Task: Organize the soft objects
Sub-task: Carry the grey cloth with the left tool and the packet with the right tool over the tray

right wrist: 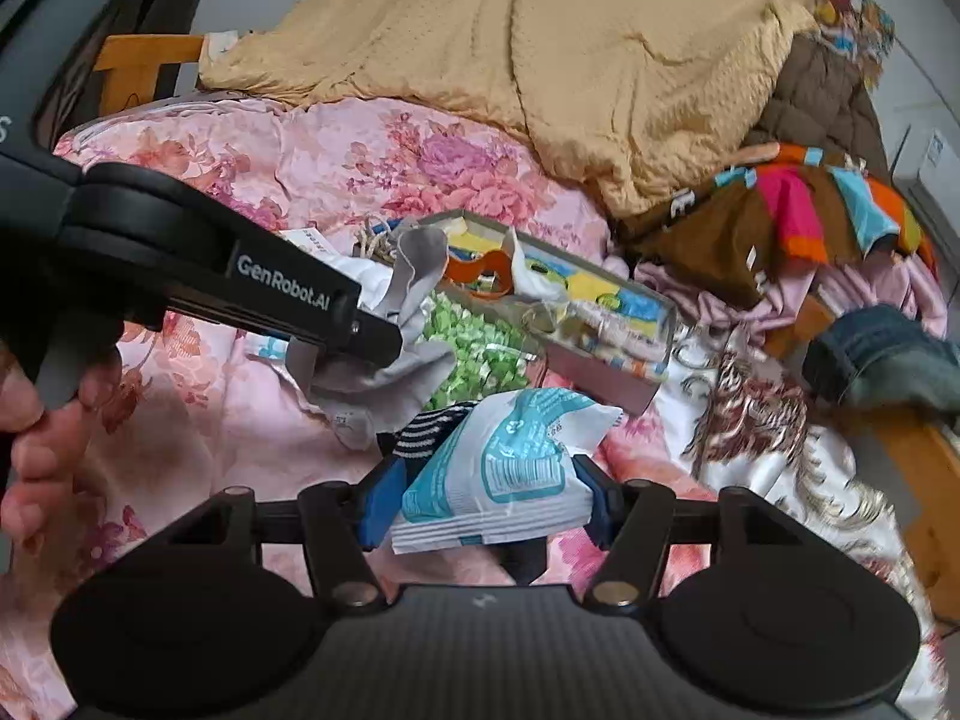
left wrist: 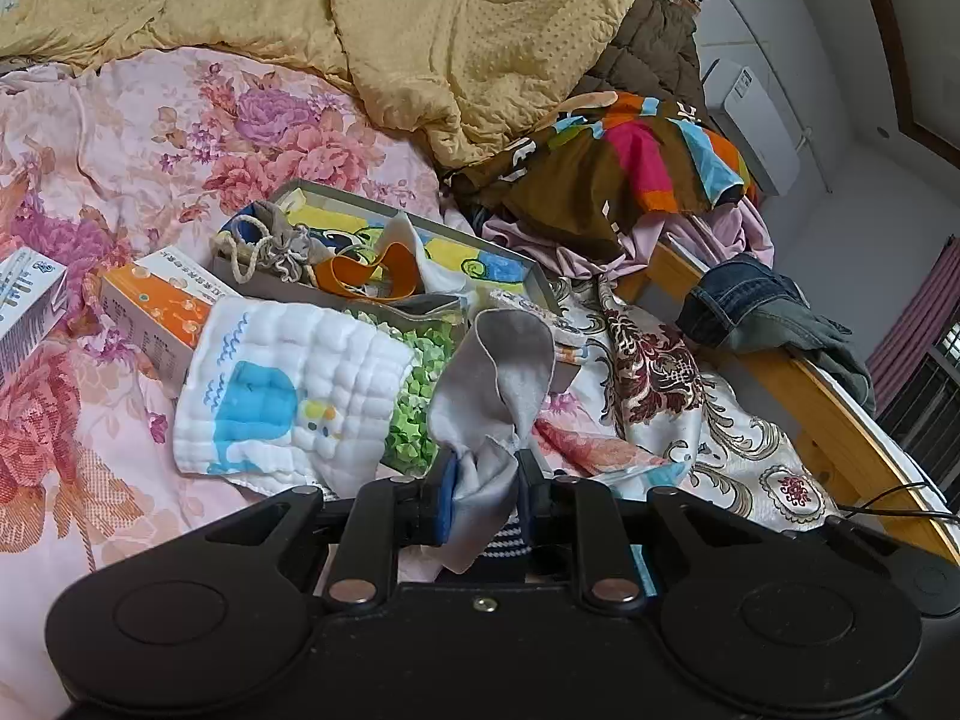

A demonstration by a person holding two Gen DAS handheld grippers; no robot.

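Both wrist cameras are looking forward and down along their tongs, hovering close above the bed [left wrist: 120, 138]. Both are sharing the shallow box [left wrist: 384, 240] [right wrist: 540, 288]; the right view is also catching the left tongs [right wrist: 384, 336].

A pink floral bed [left wrist: 120, 138] lies ahead of the fingers, with its wooden frame [left wrist: 828, 414] running off to their right. Far ahead, a yellow quilt [left wrist: 420, 30] is heaped across the bed. Left of the fingers sit an orange box [left wrist: 153, 309] and, farther left at the edge, a white-and-blue box [left wrist: 27, 306], apart from it. Far right, beyond the frame, a white appliance [left wrist: 753, 120] stands by the grey wall [left wrist: 840, 60].
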